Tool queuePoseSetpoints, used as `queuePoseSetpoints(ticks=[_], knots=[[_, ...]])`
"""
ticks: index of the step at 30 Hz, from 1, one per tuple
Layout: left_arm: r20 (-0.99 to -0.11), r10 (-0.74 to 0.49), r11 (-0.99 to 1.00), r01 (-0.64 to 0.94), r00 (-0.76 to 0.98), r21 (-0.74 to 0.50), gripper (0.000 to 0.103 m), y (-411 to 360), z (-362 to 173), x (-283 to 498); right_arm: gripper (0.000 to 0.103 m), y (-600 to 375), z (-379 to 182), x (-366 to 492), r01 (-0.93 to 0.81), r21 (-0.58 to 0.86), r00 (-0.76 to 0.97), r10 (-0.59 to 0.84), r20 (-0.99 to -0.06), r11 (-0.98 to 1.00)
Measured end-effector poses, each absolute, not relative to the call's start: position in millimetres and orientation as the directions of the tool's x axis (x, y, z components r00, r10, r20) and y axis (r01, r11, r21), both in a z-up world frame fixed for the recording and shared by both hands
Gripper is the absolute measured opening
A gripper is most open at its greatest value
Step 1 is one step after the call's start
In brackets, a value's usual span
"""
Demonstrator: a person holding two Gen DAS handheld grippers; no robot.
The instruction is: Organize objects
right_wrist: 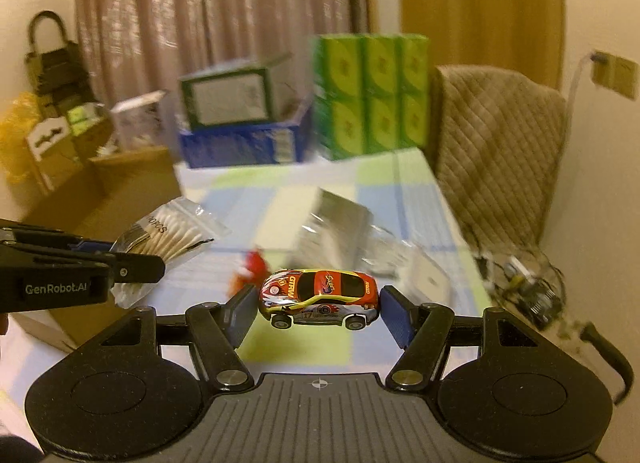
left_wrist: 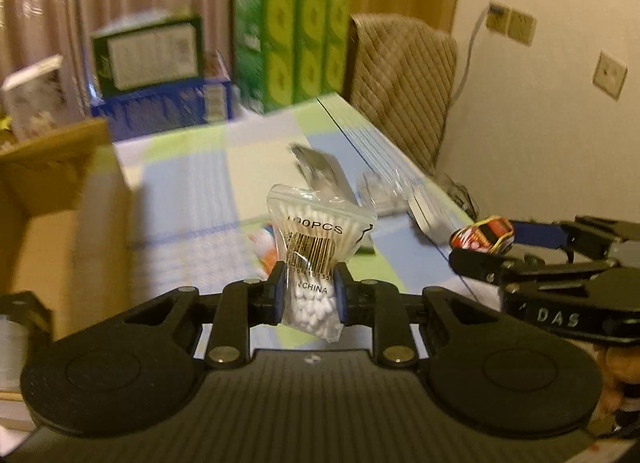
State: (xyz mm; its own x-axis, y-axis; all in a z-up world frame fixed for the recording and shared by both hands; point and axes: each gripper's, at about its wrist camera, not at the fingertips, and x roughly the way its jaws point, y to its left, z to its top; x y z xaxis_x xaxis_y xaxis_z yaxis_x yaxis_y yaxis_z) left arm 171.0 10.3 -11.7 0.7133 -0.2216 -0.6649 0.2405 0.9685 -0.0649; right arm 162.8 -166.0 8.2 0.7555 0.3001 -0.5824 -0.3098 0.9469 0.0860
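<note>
My left gripper (left_wrist: 309, 290) is shut on a clear bag of cotton swabs (left_wrist: 316, 247) and holds it upright above the table. The bag also shows in the right wrist view (right_wrist: 168, 235), held by the left gripper (right_wrist: 132, 263) at the left. My right gripper (right_wrist: 318, 309) is shut on a red and yellow toy car (right_wrist: 320, 297), gripped nose to tail and held above the table. The car also shows in the left wrist view (left_wrist: 482, 237), in the right gripper (left_wrist: 476, 247) at the right.
The table (left_wrist: 192, 183) has a checked blue, green and white cloth. Clear packets (right_wrist: 340, 223) and a small red item (right_wrist: 250, 267) lie on it. A cardboard box (left_wrist: 52, 203) stands at the left. Green boxes (left_wrist: 296, 51), a blue box (left_wrist: 168, 107) and a quilted chair (left_wrist: 400, 83) stand behind.
</note>
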Motion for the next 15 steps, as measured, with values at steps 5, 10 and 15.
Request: queuePoseSetpoints(ticks=[5, 10, 15], knots=[[-0.637, -0.155, 0.985, 0.164, 0.755, -0.045, 0.020, 55.0, 22.8, 151.7, 0.064, -116.2, 40.4, 160.1, -0.433, 0.087, 0.731, 0.406, -0.548, 0.897], [-0.630, -0.050, 0.998, 0.066, 0.775, 0.001, 0.020, 113.5, 43.1, 134.8, 0.064, -55.1, 60.7, 159.6, -0.554, 0.116, 0.665, 0.523, -0.534, 0.824], [-0.642, 0.044, 0.999, -0.028, 0.766, 0.035, 0.020, 175.9, 47.6, 125.9, 0.064, 2.7, 60.4, 162.5, -0.625, 0.135, 0.606, 0.587, -0.537, 0.769]])
